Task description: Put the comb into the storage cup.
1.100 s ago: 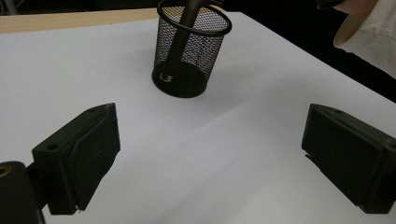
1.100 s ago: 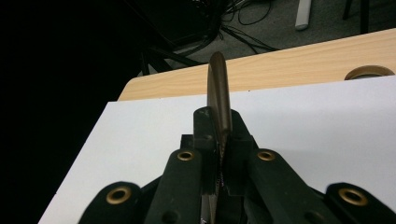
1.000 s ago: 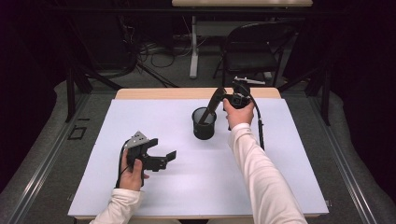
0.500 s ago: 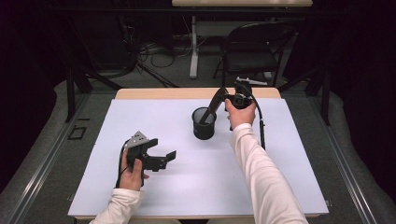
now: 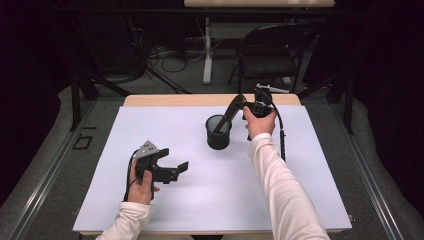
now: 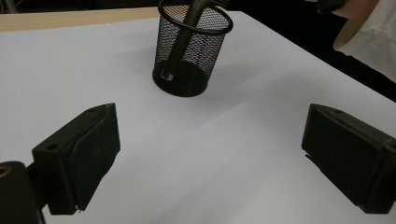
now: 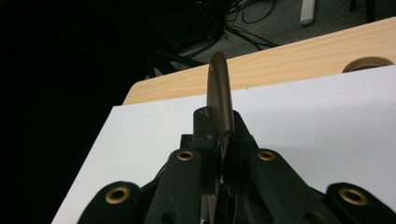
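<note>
Above the mesh pen cup, the right gripper stays clamped on a dark spatula whose end rests inside; release gently so the cup won't tip. Beside the cup, left gripper hangs apart.

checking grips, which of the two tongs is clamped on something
The right tongs, over the mesh cup: they are shut on a dark utensil whose end sits in the cup. The left tongs stand wide open and hold nothing.

A dim lab or studio: white-topped table, folding chair, floor cables, dark surroundings.
</note>
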The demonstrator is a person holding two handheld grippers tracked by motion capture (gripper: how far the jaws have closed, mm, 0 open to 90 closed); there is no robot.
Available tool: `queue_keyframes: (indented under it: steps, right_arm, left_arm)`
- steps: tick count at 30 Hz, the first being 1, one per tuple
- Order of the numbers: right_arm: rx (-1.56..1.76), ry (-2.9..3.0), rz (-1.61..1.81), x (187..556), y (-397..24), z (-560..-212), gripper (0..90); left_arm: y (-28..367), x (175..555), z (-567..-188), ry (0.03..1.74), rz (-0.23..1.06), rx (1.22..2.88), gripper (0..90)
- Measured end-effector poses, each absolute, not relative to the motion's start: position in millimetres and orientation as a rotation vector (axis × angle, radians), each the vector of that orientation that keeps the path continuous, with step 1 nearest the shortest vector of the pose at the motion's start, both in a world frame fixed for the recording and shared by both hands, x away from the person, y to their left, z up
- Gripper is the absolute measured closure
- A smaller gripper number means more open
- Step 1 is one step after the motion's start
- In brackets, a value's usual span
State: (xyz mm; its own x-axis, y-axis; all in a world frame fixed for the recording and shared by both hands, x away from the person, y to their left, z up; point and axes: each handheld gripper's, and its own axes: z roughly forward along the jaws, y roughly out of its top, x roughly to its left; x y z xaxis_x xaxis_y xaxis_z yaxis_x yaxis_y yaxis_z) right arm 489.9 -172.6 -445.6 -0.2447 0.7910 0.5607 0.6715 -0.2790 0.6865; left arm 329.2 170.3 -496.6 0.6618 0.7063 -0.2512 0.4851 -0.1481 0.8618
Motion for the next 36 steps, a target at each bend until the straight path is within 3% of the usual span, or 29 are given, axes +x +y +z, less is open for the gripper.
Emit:
queue_keyframes:
  steps: [9, 36]
  right_arm:
    - [1.877, 1.815, 1.57, 488.7, -179.1, -449.9, 85.4]
    - [1.773, 1.823, 1.523, 487.4, -181.0, -451.4, 50.9]
  left_arm:
    - [169.7, 329.4, -497.0, 0.953, 0.256, 1.801, 4.8]
    - [170.5, 329.5, -497.2, 0.957, 0.259, 1.799, 4.8]
